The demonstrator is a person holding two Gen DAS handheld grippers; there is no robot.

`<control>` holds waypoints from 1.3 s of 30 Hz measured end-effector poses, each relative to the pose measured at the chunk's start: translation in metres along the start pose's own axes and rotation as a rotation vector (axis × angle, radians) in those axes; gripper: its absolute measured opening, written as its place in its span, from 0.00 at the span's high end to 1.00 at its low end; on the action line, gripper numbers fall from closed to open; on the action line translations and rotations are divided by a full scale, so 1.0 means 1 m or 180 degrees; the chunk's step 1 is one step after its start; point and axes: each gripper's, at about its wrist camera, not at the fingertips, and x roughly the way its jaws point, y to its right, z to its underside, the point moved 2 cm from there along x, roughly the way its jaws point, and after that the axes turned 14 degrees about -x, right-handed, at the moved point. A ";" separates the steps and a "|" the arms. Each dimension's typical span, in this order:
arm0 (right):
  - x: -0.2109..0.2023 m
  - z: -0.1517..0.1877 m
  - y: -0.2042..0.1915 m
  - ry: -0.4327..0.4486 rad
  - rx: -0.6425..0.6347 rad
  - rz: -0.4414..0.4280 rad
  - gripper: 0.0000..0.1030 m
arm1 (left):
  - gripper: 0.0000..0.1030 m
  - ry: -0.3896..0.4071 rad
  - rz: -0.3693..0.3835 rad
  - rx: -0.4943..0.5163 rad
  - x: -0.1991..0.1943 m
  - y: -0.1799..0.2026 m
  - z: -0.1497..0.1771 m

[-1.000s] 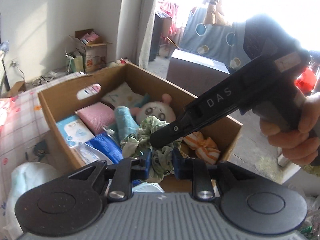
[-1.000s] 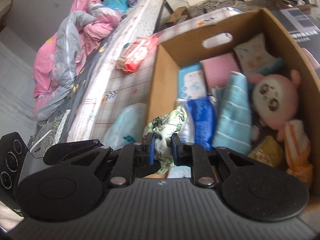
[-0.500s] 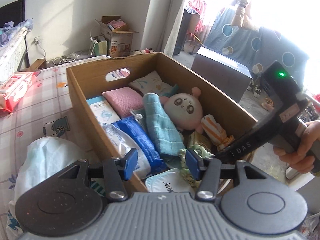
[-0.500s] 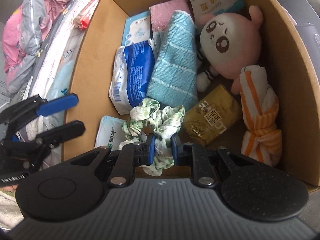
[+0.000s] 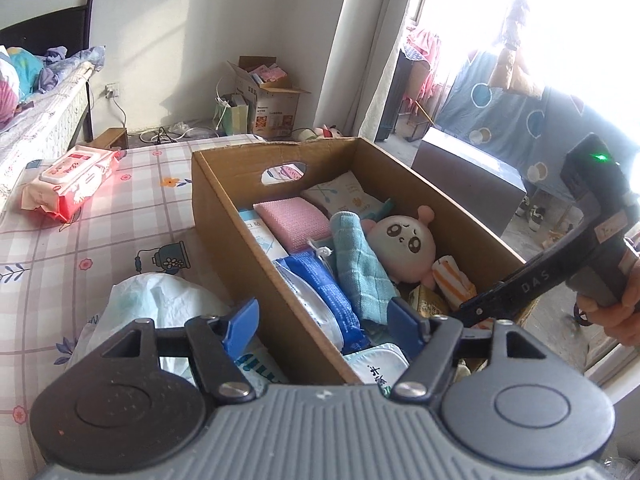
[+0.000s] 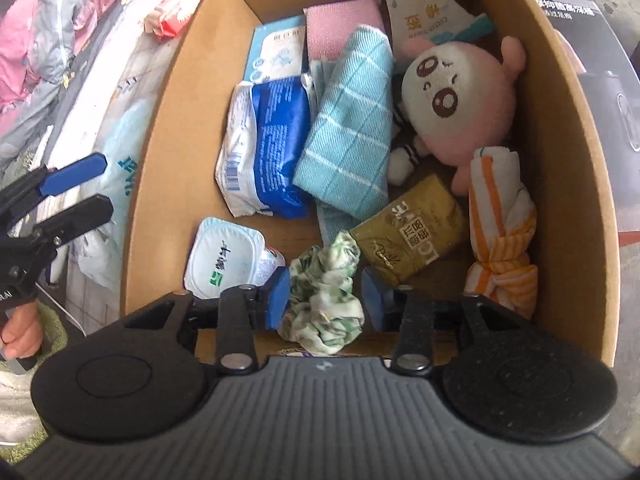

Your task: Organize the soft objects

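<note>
A cardboard box sits on the bed with soft items inside: a pink plush, a teal towel, a blue pack, an orange striped cloth. A green-white scrunchie lies at the box's near end between the parted pads of my right gripper, which is open. My left gripper is open and empty over the box's left wall. The right gripper's body shows in the left wrist view.
A red wipes pack lies on the checked bedsheet. A pale plastic-wrapped pack sits beside the box on the left. A gold packet and a white lidded pack lie in the box. Bedding is piled far left.
My right gripper carried the scrunchie down into the box and opened, leaving it at the near end. My left gripper let go earlier, opened wide and drew back to the left.
</note>
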 end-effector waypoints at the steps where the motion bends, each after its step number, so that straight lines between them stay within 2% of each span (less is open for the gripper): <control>1: -0.006 0.001 -0.001 0.0085 0.0008 0.0018 0.58 | 0.28 0.0023 -0.0006 -0.0005 -0.003 -0.001 0.001; 5: -0.016 0.004 -0.002 0.0309 0.0112 0.0041 0.58 | 0.22 0.0096 -0.0047 -0.0018 -0.017 -0.008 0.004; 7: -0.011 0.006 -0.006 0.0293 0.0178 -0.0029 0.58 | 0.20 0.0108 -0.0071 -0.0023 -0.023 -0.011 0.008; 12: 0.028 0.002 -0.007 -0.0132 0.0352 -0.0201 0.57 | 0.19 0.0137 -0.0137 -0.0084 -0.041 -0.023 0.017; 14: 0.044 0.000 -0.001 -0.0369 0.0502 -0.0249 0.53 | 0.17 0.0186 -0.0165 -0.0130 -0.050 -0.028 0.020; 15: 0.051 -0.001 0.003 -0.0463 0.0583 -0.0250 0.48 | 0.15 0.0212 -0.0177 -0.0153 -0.054 -0.031 0.022; 16: 0.053 -0.002 0.007 -0.0472 0.0666 -0.0242 0.39 | 0.14 0.0236 -0.0186 -0.0173 -0.058 -0.033 0.023; 18: 0.051 -0.004 0.011 -0.0441 0.0718 -0.0139 0.39 | 0.12 0.0274 -0.0210 -0.0209 -0.066 -0.037 0.026; 22: 0.024 0.000 0.004 -0.0033 0.0832 -0.0275 0.36 | 0.06 0.0298 -0.0307 -0.0258 -0.076 -0.044 0.031; 24: 0.001 0.005 -0.006 0.0274 0.0793 -0.0213 0.34 | 0.02 0.0310 -0.0376 -0.0272 -0.080 -0.048 0.032; 29: -0.057 0.032 -0.055 0.1137 0.0396 0.0258 0.20 | 0.00 0.0334 -0.0654 -0.0353 -0.089 -0.059 0.038; 33: -0.075 0.061 -0.095 0.1692 0.0245 0.0715 0.08 | 0.00 0.0288 -0.0892 -0.0460 -0.091 -0.064 0.041; 35: -0.074 0.075 -0.110 0.1866 0.0231 0.0893 0.01 | 0.00 0.0300 -0.1028 -0.0464 -0.093 -0.063 0.045; 39: -0.056 0.098 -0.136 0.1893 0.0240 0.1085 0.01 | 0.00 0.0401 -0.1273 -0.0475 -0.097 -0.057 0.054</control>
